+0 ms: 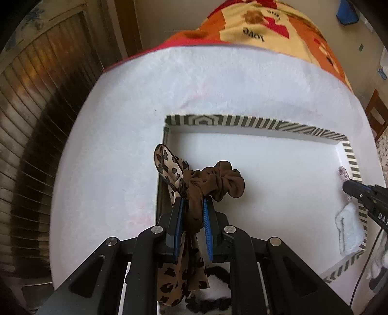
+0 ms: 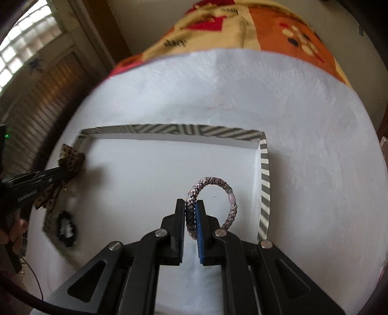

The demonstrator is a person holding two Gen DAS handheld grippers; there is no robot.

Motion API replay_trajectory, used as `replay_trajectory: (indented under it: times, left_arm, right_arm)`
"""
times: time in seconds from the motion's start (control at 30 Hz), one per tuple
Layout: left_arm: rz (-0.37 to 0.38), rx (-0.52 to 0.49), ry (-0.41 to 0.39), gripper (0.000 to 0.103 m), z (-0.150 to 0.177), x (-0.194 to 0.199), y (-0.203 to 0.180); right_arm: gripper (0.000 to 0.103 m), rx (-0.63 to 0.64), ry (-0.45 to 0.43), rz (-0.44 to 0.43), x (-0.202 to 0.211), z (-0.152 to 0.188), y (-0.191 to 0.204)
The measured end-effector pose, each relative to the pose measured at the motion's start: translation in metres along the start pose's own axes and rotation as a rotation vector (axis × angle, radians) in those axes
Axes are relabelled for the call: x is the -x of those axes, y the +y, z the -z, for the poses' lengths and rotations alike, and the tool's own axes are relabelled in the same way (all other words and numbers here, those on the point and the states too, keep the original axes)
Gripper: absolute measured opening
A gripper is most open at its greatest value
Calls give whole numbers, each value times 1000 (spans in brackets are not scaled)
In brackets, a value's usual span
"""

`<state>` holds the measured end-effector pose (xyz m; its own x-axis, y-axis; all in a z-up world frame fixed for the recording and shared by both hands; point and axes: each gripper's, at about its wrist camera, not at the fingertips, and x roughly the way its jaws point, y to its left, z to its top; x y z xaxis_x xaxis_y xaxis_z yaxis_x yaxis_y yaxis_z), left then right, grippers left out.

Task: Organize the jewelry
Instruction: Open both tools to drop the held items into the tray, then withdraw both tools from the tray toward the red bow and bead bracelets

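My left gripper is shut on a brown scrunchie with leopard-print tails; it hangs over the left part of a white tray with a grey-striped rim. In the right wrist view that gripper shows at the tray's left edge. My right gripper is shut on a pinkish-grey woven hair tie, held above the right part of the tray. The right gripper's tip enters the left wrist view at the tray's right rim.
The tray lies on a white fuzzy cloth over an orange patterned blanket. A black item lies in the tray's near-left corner, and a pale fluffy piece near its right rim. Dark slatted shutters stand at the left.
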<state>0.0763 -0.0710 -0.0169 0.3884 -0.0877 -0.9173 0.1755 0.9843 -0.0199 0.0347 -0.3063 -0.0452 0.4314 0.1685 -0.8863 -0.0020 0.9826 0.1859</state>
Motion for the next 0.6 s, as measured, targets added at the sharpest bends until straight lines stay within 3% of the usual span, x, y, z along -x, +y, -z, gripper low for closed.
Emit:
replay_trajectory:
  times: [0.2, 0.3, 0.37, 0.4, 0.6]
  left_arm:
    - [39, 27, -9, 10, 1, -5, 0]
    - [71, 41, -19, 24, 0, 0, 1]
    - [76, 46, -33, 30, 1, 7, 1]
    - [80, 53, -35, 33, 1, 10, 1]
    - [74, 75, -52, 36, 8, 34, 5]
  right_arm:
    - [9, -48, 15, 1, -22, 0, -13]
    - [15, -92, 8, -51, -17, 3, -20]
    - [37, -90, -9, -56, -9, 4, -20]
    - [42, -87, -23, -65, -2, 6, -18]
    - [45, -92, -85, -109, 36, 21, -4]
